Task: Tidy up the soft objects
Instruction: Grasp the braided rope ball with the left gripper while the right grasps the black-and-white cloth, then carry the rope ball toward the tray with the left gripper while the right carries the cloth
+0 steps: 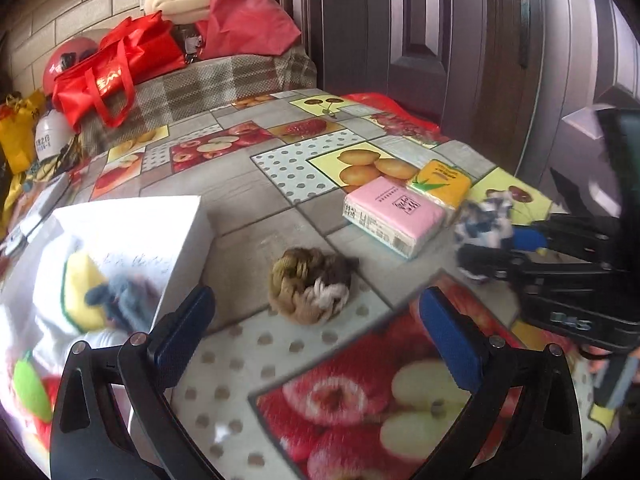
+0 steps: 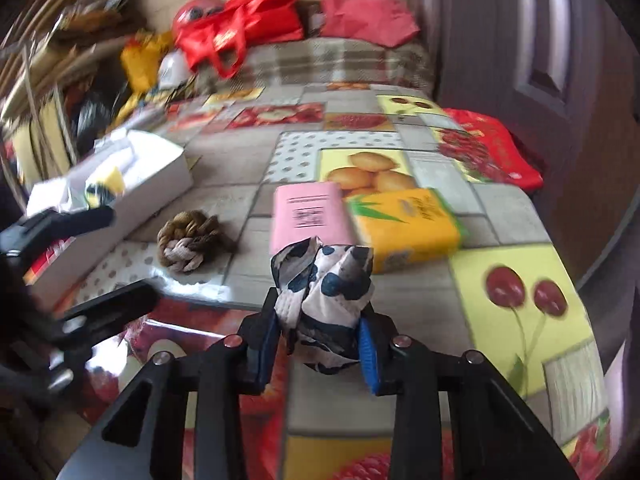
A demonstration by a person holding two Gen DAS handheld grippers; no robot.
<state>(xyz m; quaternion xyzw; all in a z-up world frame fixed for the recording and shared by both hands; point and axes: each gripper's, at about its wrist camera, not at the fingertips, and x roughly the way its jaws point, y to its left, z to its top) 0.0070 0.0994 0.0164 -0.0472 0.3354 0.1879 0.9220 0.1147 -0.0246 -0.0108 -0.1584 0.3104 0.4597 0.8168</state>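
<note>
right gripper clamped on spotted cloth, left gripper spread before rope ball

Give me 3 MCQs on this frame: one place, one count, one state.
1. The braided rope ball lies:
A. inside the white box
B. on the tablecloth beside the white box
C. on the pink pack

2. Tissue packs on the table:
A. one
B. two
C. four

3. The right gripper is:
A. open, empty
B. out of view
C. shut on the black-and-white cloth

Key: 1 B, it sits on the tablecloth, outside the box. 2 B, a pink pack and a yellow pack. 3 C, cloth pinched between both pads.
</note>
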